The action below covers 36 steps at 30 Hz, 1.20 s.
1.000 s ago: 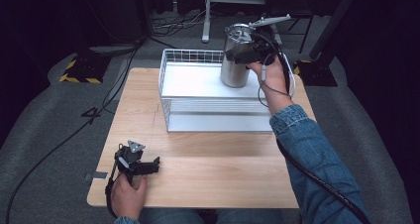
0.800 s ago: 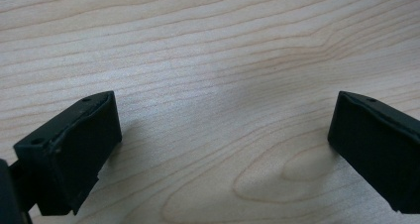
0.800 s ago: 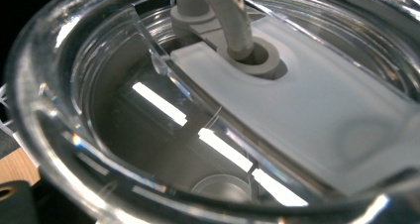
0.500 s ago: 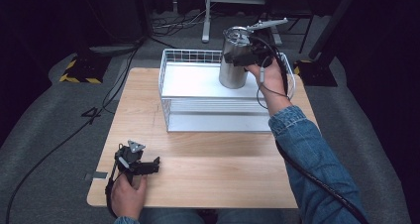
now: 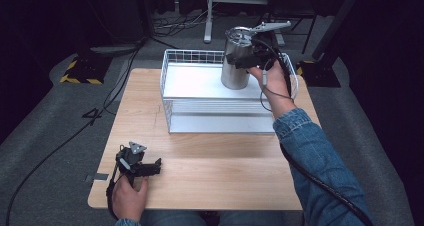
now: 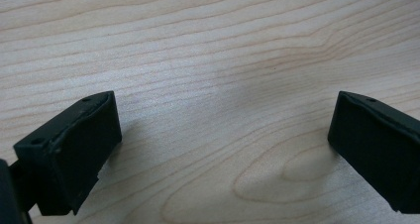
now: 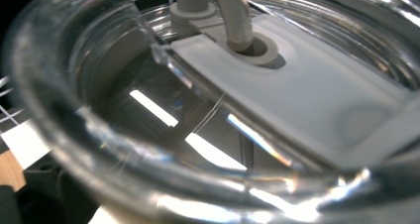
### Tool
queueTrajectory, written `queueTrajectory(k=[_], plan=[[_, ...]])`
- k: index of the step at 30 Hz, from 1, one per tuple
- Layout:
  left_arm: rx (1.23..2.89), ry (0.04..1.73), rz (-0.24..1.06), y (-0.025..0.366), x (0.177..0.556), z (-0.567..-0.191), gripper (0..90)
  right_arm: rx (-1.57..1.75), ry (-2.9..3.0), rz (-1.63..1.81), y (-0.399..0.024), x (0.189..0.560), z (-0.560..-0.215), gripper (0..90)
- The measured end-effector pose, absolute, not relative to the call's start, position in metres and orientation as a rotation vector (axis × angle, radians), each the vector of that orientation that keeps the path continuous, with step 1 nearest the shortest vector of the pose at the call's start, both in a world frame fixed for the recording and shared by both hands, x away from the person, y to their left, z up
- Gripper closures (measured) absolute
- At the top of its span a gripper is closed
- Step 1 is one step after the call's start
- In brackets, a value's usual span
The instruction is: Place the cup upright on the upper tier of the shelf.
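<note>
You've got the right gripper (image 5: 248,61) pinched on the upper side of the steel tumbler (image 5: 236,66), jaws closed on its wall just under the clear lid (image 7: 208,110); in the right gripper view that lid with its white slider sits right against the camera. The tumbler is upright inside the white wire basket (image 5: 180,93), at about 1 o'clock from table centre, toward the basket's far right corner. I can't tell whether its base is resting on the basket floor or hanging just above it. Your left gripper (image 5: 145,167) lies idle at 7 o'clock near the front edge of the wooden table (image 5: 220,166), jaws spread wide over bare wood and holding nothing. Progress, as a judgement: the tumbler is in the basket and gripped, so either placing is nearly done, with settling and letting go still left, or a lift-out is only starting. Against the frame a second back, the tumbler sits a touch nearer you and lower in the basket; the left gripper hasn't budged.
</note>
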<state>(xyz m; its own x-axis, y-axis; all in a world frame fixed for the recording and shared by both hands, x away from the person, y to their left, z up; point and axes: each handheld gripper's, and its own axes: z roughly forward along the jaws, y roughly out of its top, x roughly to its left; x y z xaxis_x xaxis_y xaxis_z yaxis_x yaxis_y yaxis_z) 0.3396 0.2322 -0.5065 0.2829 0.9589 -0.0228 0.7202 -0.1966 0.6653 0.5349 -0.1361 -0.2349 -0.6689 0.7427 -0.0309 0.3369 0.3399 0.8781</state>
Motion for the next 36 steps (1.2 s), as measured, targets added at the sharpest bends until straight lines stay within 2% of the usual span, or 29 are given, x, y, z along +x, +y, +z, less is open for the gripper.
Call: queueTrajectory(k=[6, 17, 27, 36], plan=[[1.985, 1.501, 0.543, 0.232, 0.340, -0.507, 0.5, 0.940, 2.170, 1.244, -0.139, 0.527, -0.232, 0.0], [1.987, 1.499, 0.538, 0.232, 0.340, -0.507, 0.5, 0.938, 2.158, 1.293, -0.168, 0.506, -0.226, 0.0], [1.987, 1.495, 0.533, 0.231, 0.340, -0.507, 0.5, 0.894, 2.153, 1.341, -0.197, 0.473, -0.220, 0.0], [1.987, 1.495, 0.532, 0.231, 0.340, -0.507, 0.5, 0.869, 2.165, 1.375, -0.226, 0.441, -0.231, 0.0]])
